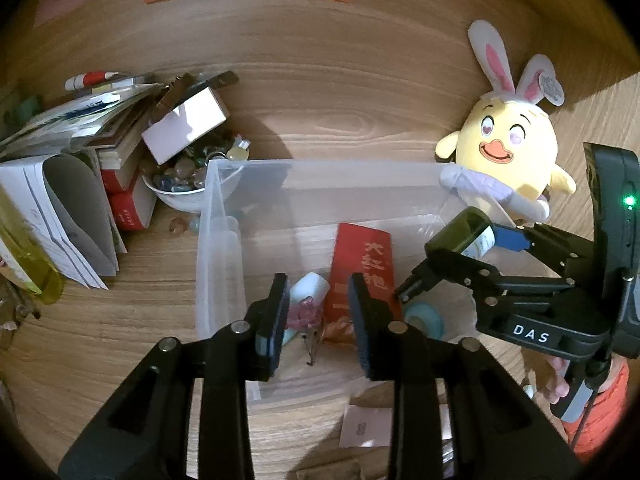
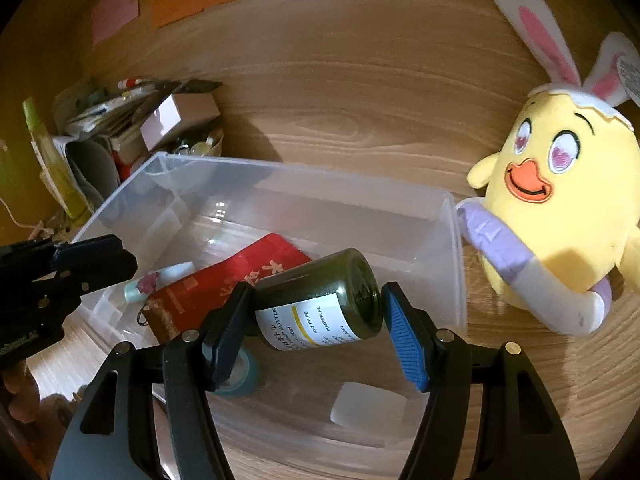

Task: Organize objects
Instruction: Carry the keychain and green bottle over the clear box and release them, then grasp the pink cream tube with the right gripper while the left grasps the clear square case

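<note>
bottle (image 2: 320,300), dark green with a white label, sits crosswise in my right claw (image 2: 316,320), base toward the blue pad on one side and its neck end against the black pad on the other. whether the pads truly press it i cannot tell for sure; the blue pad looks a touch off the base, so i judge the claw is either barely clamped or just letting go. the bottle hangs over the clear plastic bin (image 2: 452,240), inside its rim, above the bin floor.

my left claw (image 1: 318,312) is apart and holds nothing, hovering at the near wall of the bin (image 1: 208,216).

below the bottle in the bin lie a red packet (image 2: 224,280) with gold characters, a small pale tube (image 2: 160,276) with a pink charm, a teal tape roll (image 2: 244,372) and a white flat pad (image 2: 368,404).

beside the bin's far right corner leans a yellow chick plush (image 2: 560,208) with rabbit ears, touching the rim. off to the left on the counter (image 2: 360,100) is a pile of books and papers (image 1: 68,184) and a bowl of glass pebbles (image 1: 184,184).

the step in hand, as i read it, is dropping the bottle into the bin. the next move calls for lowering it toward bare floor right of the packet, then opening wide, so it does not roll onto the tape.
</note>
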A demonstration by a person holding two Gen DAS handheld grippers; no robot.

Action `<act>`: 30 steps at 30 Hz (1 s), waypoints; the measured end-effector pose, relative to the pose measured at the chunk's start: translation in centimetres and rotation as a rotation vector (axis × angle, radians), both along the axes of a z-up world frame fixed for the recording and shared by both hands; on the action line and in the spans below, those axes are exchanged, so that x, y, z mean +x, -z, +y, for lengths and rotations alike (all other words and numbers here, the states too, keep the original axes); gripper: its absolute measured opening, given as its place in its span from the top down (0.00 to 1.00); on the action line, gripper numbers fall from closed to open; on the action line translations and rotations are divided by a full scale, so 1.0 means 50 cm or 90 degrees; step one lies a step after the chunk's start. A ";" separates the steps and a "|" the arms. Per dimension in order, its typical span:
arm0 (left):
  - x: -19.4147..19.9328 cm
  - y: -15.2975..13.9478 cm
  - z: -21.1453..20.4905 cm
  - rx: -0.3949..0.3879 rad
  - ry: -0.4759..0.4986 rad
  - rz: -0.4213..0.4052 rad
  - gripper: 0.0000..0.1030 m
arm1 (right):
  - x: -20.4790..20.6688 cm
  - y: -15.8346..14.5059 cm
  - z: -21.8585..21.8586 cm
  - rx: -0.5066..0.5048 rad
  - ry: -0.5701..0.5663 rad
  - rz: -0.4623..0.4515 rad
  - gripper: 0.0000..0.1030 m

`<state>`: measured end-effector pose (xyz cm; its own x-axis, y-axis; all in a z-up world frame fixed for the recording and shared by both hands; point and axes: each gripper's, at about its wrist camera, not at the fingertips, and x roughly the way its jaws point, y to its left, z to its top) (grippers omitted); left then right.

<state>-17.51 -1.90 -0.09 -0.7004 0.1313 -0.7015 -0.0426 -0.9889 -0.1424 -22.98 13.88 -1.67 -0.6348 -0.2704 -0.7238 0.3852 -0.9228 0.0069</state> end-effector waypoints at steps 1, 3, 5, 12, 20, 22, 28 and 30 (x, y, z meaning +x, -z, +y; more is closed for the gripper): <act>0.002 -0.001 0.000 -0.001 0.000 0.003 0.59 | 0.000 0.001 -0.002 0.002 -0.001 -0.001 0.40; 0.009 -0.006 -0.001 -0.005 -0.002 0.015 0.47 | 0.002 0.001 -0.005 0.003 -0.003 -0.003 0.40; 0.015 -0.010 -0.003 -0.006 -0.005 0.027 0.37 | 0.004 0.001 -0.007 0.005 -0.001 -0.002 0.39; 0.025 -0.013 0.009 -0.003 0.006 0.016 0.35 | 0.019 -0.010 -0.002 0.013 0.000 0.005 0.28; 0.081 -0.049 0.019 -0.040 -0.009 0.055 0.12 | 0.067 -0.051 0.012 0.013 0.001 0.037 0.21; 0.098 -0.059 0.019 -0.048 -0.011 0.064 0.11 | 0.086 -0.063 0.015 0.010 -0.001 0.050 0.20; 0.143 -0.073 0.014 -0.054 -0.013 0.073 0.07 | 0.145 -0.089 0.020 -0.001 -0.022 0.076 0.19; 0.154 -0.072 0.012 -0.053 -0.014 0.072 0.07 | 0.162 -0.093 0.018 -0.002 -0.029 0.080 0.19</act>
<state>-9.79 -1.31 3.53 -0.7774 0.0601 -0.6261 -0.0321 -0.9979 -0.0560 -14.87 14.81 2.95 -0.7076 -0.3036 -0.6381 0.4252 -0.9041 -0.0413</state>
